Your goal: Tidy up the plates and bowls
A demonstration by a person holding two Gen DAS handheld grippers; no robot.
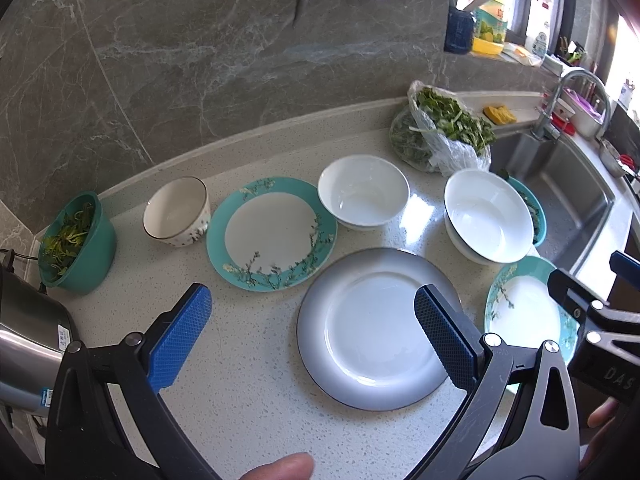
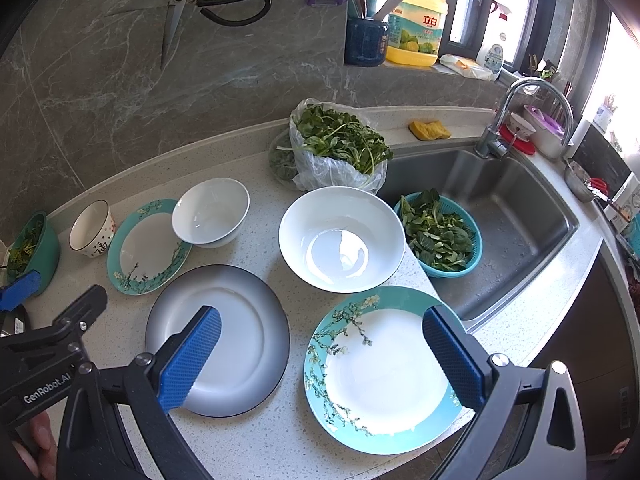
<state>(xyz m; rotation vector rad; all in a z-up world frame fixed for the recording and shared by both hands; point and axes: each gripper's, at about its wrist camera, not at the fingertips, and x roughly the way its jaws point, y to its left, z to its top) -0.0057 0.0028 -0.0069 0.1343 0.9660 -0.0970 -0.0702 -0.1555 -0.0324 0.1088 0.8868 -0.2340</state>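
Plates and bowls spread on the counter, both grippers spread wide and holding nothing.

The grey plate (image 1: 376, 328) lies at the front centre, a teal plate (image 2: 384, 368) to its right at the counter (image 1: 256, 408) edge, another teal plate (image 1: 272, 234) behind. A big bowl (image 2: 342, 238), mid bowl (image 1: 363, 192) and small bowl (image 1: 177, 212) stand toward the back. The left gripper (image 1: 312, 340) hovers by the grey plate, the right gripper (image 2: 320, 360) over the near teal plate; the sink (image 2: 516, 216) lies right.

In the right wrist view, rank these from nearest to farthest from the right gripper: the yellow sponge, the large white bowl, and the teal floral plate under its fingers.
1. Teal floral plate, directly beneath the right gripper.
2. Large white bowl, just beyond the plate, beside the sink.
3. Yellow sponge, on the back ledge near the faucet.
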